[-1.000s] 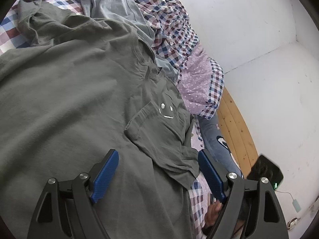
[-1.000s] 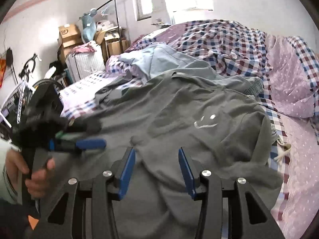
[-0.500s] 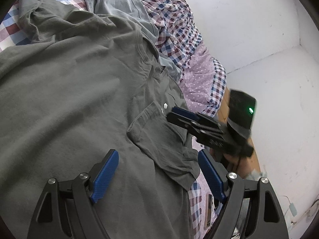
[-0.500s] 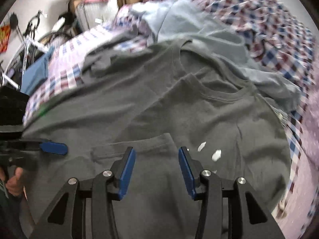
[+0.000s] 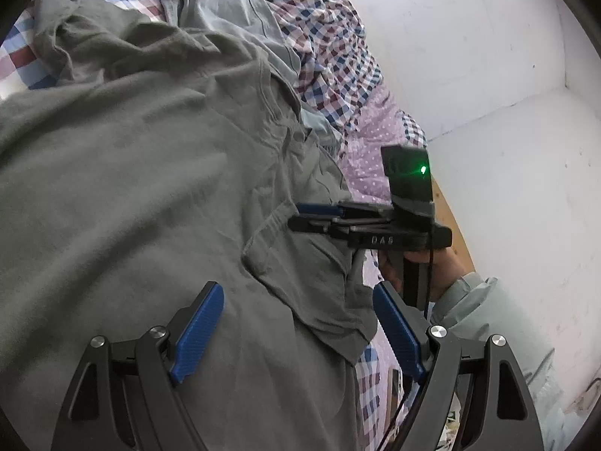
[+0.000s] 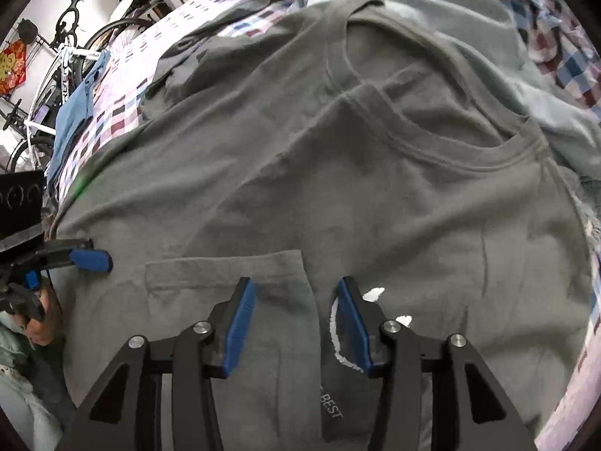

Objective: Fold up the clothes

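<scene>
A checked bedspread (image 6: 112, 112) is carrying a soft, limp grey cotton T-shirt (image 6: 375, 206); both the left gripper (image 5: 296, 334) and the right gripper (image 6: 293, 323) are hovering released; its folded sleeve (image 6: 233, 274) hem is probably offering the best pinch.

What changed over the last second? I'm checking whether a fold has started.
The right tool swung in over the grey T-shirt and now hovers above its folded-in sleeve, jaws open, gripping nothing. The left tool stayed open over the hem side; the shirt lies unmoved.
</scene>
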### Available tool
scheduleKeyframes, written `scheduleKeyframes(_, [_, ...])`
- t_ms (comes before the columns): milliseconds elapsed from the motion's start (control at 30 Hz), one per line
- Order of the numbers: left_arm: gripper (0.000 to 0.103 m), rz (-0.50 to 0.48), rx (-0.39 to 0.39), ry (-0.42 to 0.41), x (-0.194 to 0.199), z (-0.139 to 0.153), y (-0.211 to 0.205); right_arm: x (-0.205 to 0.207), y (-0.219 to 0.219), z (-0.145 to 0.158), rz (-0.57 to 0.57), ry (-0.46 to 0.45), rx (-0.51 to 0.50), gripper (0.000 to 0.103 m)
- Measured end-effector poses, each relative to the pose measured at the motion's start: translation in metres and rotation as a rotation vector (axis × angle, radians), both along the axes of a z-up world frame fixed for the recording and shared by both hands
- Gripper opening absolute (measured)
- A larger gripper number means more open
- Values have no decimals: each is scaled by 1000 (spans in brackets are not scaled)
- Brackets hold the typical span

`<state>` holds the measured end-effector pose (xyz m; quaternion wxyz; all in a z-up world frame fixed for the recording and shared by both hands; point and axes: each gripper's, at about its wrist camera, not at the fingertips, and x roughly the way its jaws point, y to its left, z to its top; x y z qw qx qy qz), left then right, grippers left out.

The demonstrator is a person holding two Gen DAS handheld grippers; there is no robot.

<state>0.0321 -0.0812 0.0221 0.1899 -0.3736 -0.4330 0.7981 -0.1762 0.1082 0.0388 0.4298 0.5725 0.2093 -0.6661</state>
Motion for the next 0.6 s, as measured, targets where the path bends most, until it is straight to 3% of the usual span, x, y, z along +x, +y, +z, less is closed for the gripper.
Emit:
scheduleKeyframes(133, [85, 64, -38, 6, 1, 7, -13, 4, 2, 5, 23, -14, -25, 51])
scheduleKeyframes(267, [85, 96, 5, -4, -3, 3, -24, 10, 6, 12, 54, -55, -63, 49])
scheduleKeyframes(600, [85, 84, -12, -9, -5, 1, -21, 8, -5, -4, 48, -67, -36, 47])
